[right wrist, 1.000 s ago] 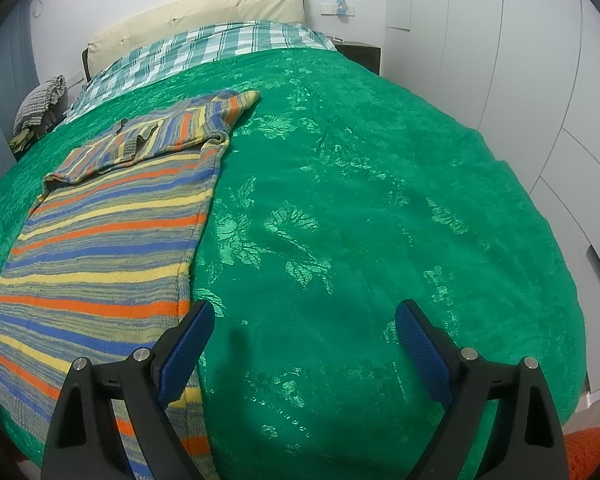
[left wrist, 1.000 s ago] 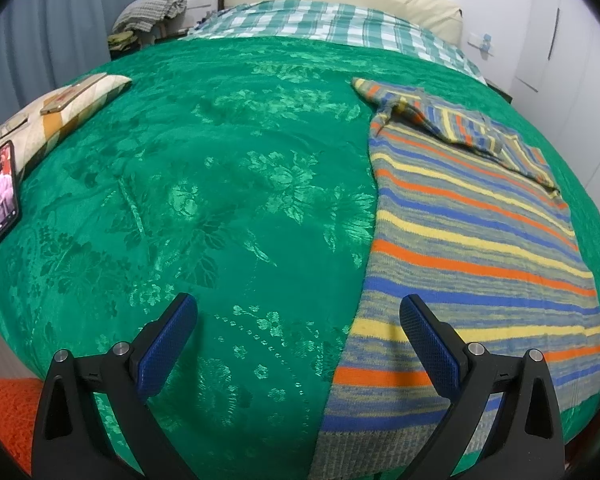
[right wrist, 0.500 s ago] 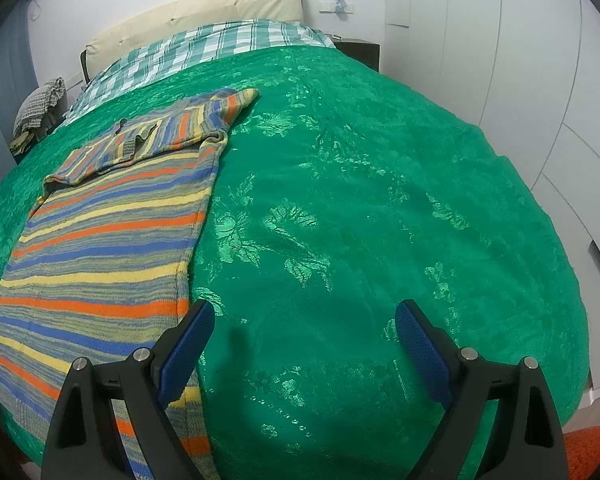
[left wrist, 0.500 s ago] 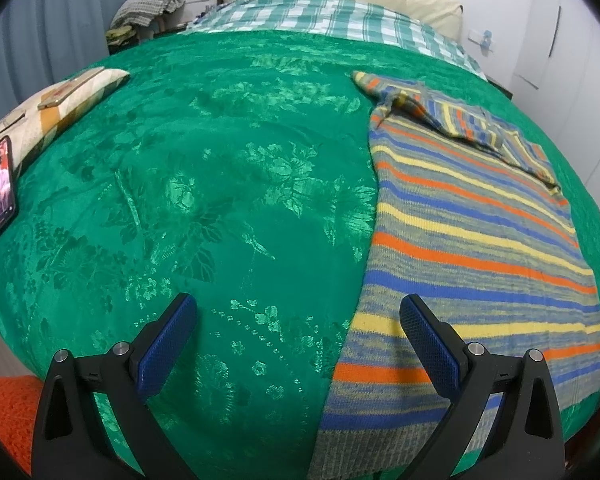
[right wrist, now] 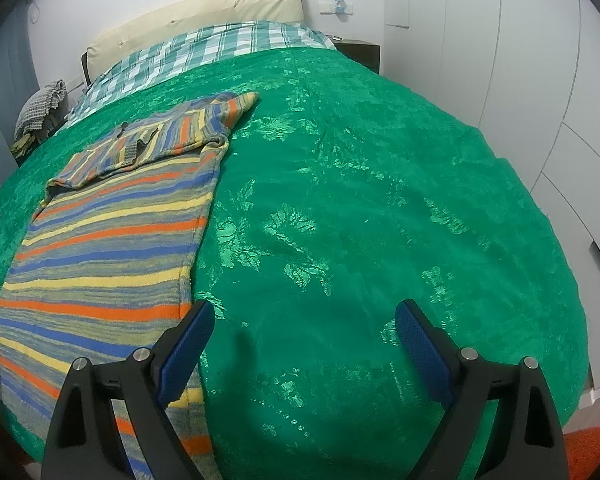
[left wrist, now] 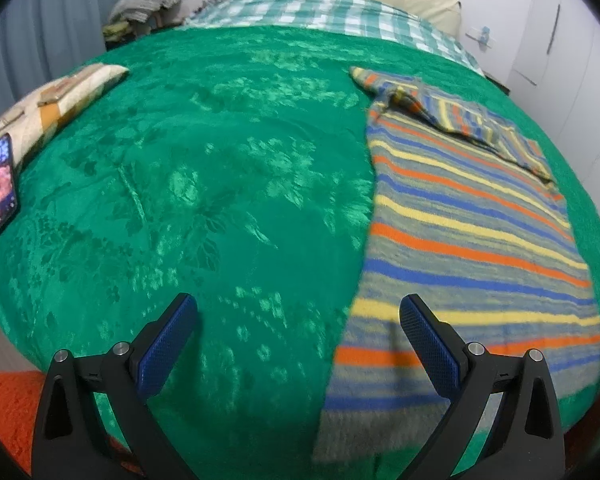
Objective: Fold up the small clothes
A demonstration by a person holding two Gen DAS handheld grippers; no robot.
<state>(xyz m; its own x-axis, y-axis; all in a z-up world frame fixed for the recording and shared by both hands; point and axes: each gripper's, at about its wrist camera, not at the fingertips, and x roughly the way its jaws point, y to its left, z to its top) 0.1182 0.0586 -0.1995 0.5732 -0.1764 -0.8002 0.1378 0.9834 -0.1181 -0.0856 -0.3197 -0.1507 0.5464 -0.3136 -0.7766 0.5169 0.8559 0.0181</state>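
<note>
Jaws of both the left gripper (left wrist: 298,336) and right gripper (right wrist: 305,338) stood wide apart and empty, the striped sweater (left wrist: 472,232) lying between them on the green bedspread (right wrist: 380,200), sleeves folded in, body seemingly not yet folded.

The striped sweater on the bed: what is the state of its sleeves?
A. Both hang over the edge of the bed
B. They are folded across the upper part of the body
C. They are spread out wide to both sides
B: the striped sweater has its sleeves lying folded across its upper part, on the green bedspread.
</note>
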